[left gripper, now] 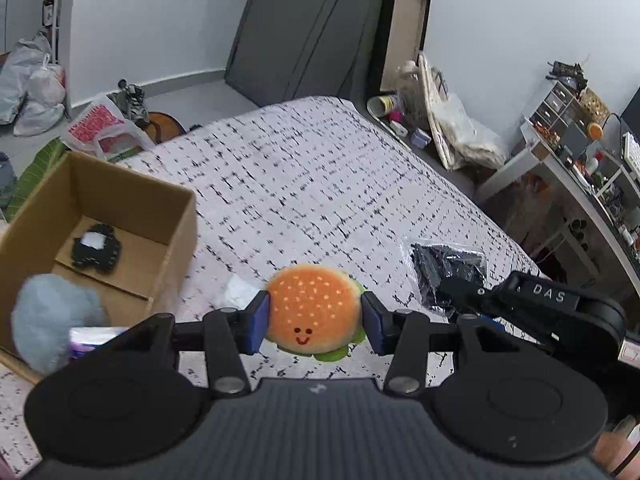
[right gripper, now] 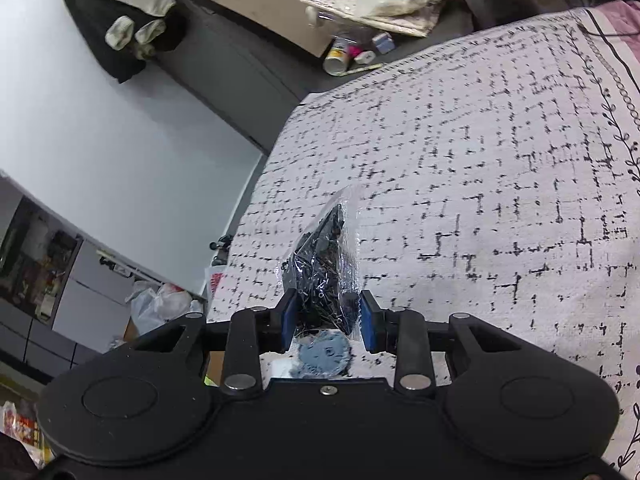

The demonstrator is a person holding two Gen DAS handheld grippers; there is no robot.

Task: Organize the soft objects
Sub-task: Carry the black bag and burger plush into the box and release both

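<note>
While angled down over the bed (left gripper: 320,184), left tongs (left gripper: 316,320) clamp burger plush (left gripper: 314,308), right tongs (right gripper: 326,320) grip plastic bag (right gripper: 320,272).

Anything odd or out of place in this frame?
Mildly: the right gripper holds a clear plastic bag of small black hard-looking pieces, which hardly counts as soft. The left gripper squarely clamps the orange burger plush. A black plush lies in the cardboard box. Nothing spilled.

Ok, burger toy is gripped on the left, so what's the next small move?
Probably swing the left gripper left over the cardboard box and release: its fingers squeeze the burger toy, and the box lies open beside it.
</note>
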